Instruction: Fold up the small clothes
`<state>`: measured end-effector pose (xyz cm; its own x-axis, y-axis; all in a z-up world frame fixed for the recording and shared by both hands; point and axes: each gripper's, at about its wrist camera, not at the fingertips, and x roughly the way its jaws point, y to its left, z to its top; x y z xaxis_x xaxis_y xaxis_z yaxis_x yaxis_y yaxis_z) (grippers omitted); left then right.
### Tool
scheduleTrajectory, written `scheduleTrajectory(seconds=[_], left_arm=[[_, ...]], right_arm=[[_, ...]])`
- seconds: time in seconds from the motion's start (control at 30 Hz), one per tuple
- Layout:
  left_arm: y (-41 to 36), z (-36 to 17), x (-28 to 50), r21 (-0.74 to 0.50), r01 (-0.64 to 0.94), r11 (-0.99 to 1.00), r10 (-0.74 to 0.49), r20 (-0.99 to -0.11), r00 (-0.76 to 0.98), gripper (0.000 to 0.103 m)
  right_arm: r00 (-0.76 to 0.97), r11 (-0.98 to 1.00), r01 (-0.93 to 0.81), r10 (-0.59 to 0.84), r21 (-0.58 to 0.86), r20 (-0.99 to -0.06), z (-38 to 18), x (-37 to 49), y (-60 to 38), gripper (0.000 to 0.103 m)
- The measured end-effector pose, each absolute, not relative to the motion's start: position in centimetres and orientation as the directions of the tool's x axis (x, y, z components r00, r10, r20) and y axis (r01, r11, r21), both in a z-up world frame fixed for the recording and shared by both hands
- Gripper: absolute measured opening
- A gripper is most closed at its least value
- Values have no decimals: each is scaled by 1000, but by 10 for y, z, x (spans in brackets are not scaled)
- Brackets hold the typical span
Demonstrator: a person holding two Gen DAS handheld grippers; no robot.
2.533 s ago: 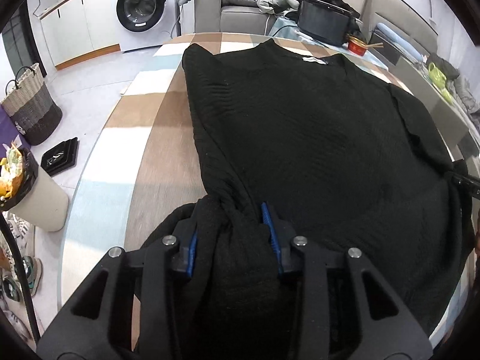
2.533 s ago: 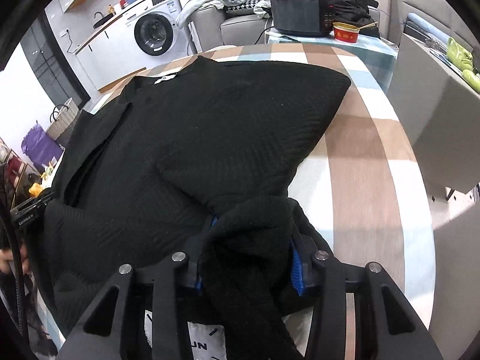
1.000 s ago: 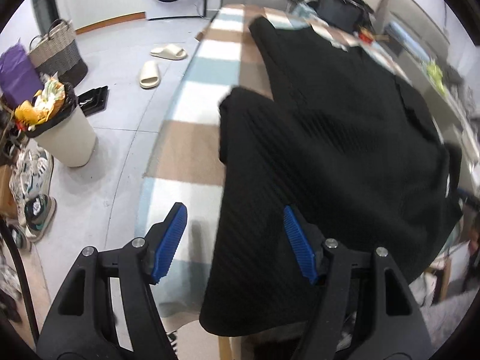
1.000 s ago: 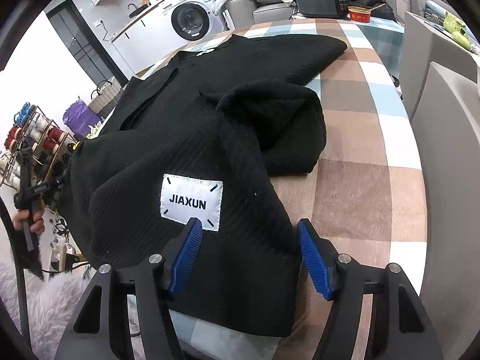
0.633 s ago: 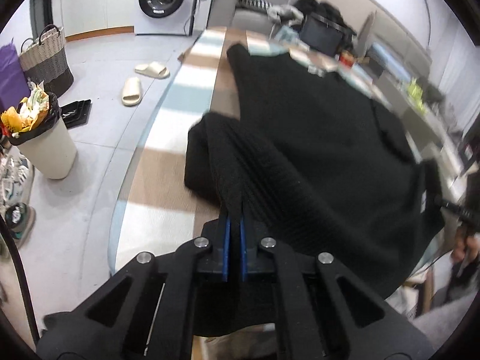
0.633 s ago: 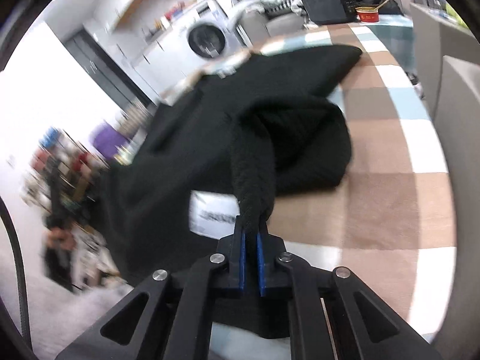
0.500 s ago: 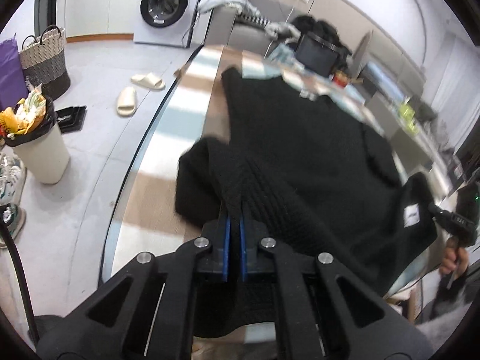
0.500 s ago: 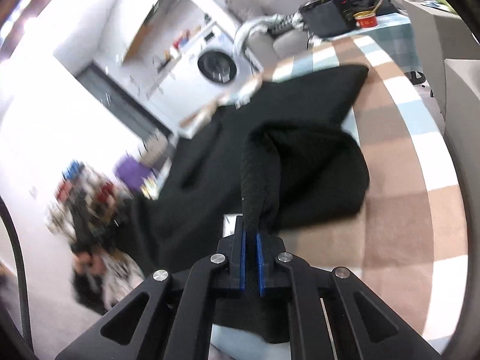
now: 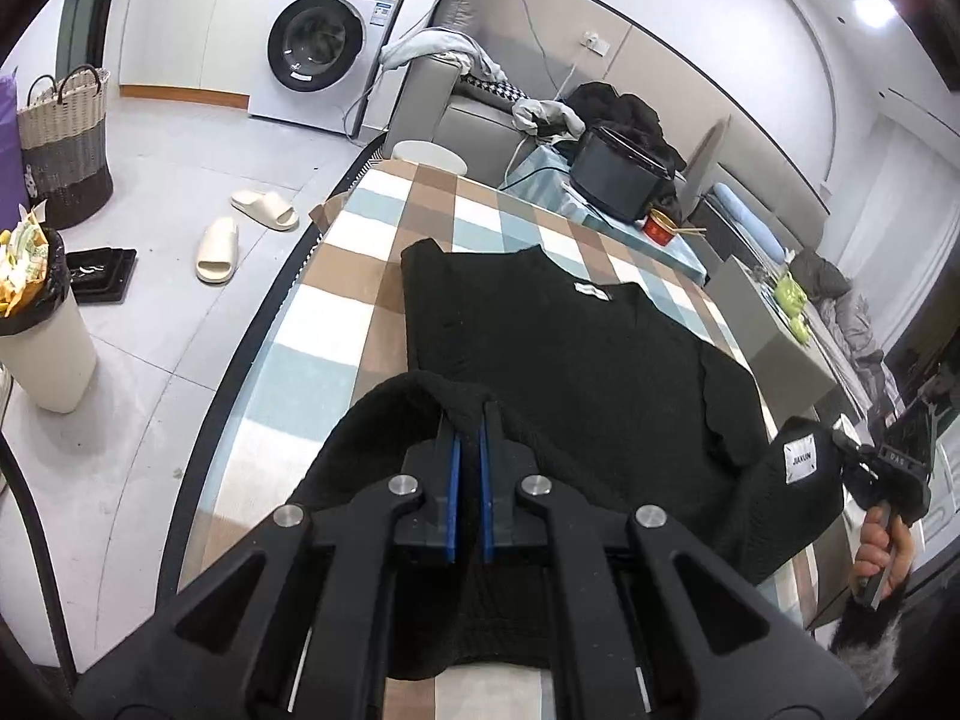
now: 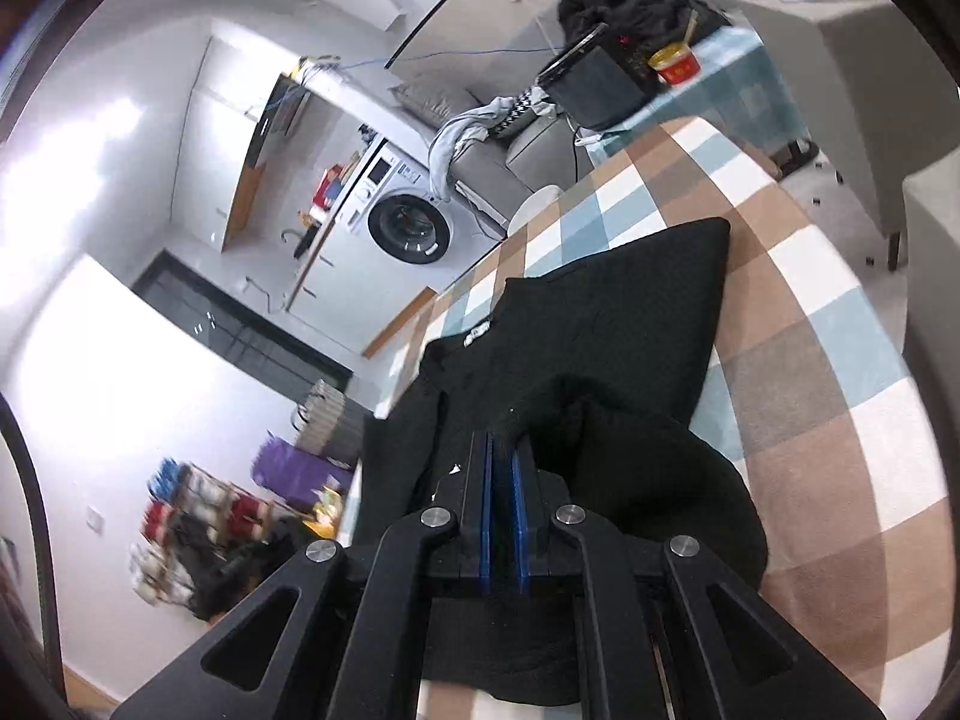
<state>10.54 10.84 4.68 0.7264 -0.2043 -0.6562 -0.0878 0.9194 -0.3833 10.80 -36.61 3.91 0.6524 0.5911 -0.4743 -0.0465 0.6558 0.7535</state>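
A second ago both tools stood open over the near hem of the black sweater; now each is clenched on that hem. The left tool pinches a fold of knit between its blue pads, and the cloth drapes over the tips and hangs back below them. The right tool grips the other hem corner the same way, with a hump of sweater bulging just to its right. Both have come up and forward since then, so the lower edge is off the desk while the collar end lies flat ahead of the tools. In the left view the right tool's corner, with its white label, hangs in the air at far right, beside the person's hand.

I judge this to be the start of the bottom-to-top fold: the hem is secured at both corners and should next be carried ahead toward the collar and laid down evenly.

Containers: left of the left tool, on the floor, a white bin is stuffed with rubbish above its rim. Beyond it stands a woven basket; its contents are hidden. Ahead, past the desk, sits a red bowl with chopsticks across it; what it holds cannot be seen.
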Motion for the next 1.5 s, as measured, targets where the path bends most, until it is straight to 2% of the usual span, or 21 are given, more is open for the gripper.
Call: scheduleTrajectory(seconds=[0.17, 0.27, 0.33, 0.4, 0.43, 0.47, 0.5, 0.53, 0.6, 0.8, 0.9, 1.03, 1.07, 1.1, 1.2, 1.37, 1.4, 1.43, 1.5], left_arm=[[114, 34, 137, -398, -115, 910, -204, -672, 712, 3], [115, 17, 164, -368, -146, 918, -180, -717, 674, 3], [113, 4, 175, -329, -167, 930, -161, -769, 619, 5], [111, -5, 176, -305, -166, 938, -153, -792, 590, 16], [111, -8, 174, -293, -168, 941, -145, -800, 582, 39], [111, -11, 171, -286, -177, 942, -137, -807, 575, 63], [114, -13, 166, -292, -186, 938, -136, -804, 578, 69], [116, -15, 160, -302, -191, 934, -138, -797, 587, 70], [120, -19, 151, -299, -200, 933, -135, -807, 575, 70], [137, -24, 121, -320, -259, 912, -120, -809, 575, 70], [140, -24, 112, -331, -270, 904, -121, -804, 582, 70], [137, -25, 103, -333, -267, 904, -126, -806, 579, 70], [136, -24, 102, -330, -266, 906, -125, -807, 577, 70], [135, -24, 100, -325, -265, 908, -121, -809, 575, 70], [131, -24, 98, -323, -252, 912, -126, -807, 577, 70], [132, -30, 103, -364, -257, 895, -153, -794, 588, 67], [131, -31, 105, -381, -252, 889, -168, -786, 595, 63], [130, -33, 108, -383, -251, 889, -171, -786, 594, 51], [128, -35, 113, -384, -252, 889, -174, -789, 589, 37]], right_arm=[[685, 664, 21, 535, 747, -495, 34, 129, -375, 6], [693, 690, 116, 459, 715, -556, 24, 146, -381, 9], [643, 728, 157, 438, 668, -629, 14, 157, -382, 10], [573, 740, 143, 480, 658, -664, 7, 160, -379, 12], [551, 743, 116, 504, 660, -665, 5, 157, -377, 14], [546, 750, 105, 506, 654, -668, 5, 153, -376, 20], [543, 761, 93, 501, 641, -674, 5, 148, -376, 29], [543, 769, 84, 498, 634, -676, 5, 141, -377, 34], [559, 767, 56, 506, 639, -657, 6, 127, -381, 42], [550, 760, -18, 550, 650, -629, 7, 102, -382, 44], [525, 801, -55, 531, 597, -664, 6, 105, -368, 47], [479, 814, -120, 549, 568, -685, -2, 113, -346, 46], [455, 822, -139, 549, 553, -701, -4, 115, -339, 34], [444, 824, -154, 551, 546, -707, -3, 115, -334, 16], [450, 778, -179, 609, 602, -653, 6, 115, -328, 7], [561, 663, -167, 672, 730, -482, 31, 115, -342, 5], [583, 659, -158, 663, 735, -469, 32, 116, -346, 5], [594, 665, -148, 651, 732, -472, 32, 117, -347, 5], [596, 662, -141, 650, 736, -471, 29, 118, -348, 5]])
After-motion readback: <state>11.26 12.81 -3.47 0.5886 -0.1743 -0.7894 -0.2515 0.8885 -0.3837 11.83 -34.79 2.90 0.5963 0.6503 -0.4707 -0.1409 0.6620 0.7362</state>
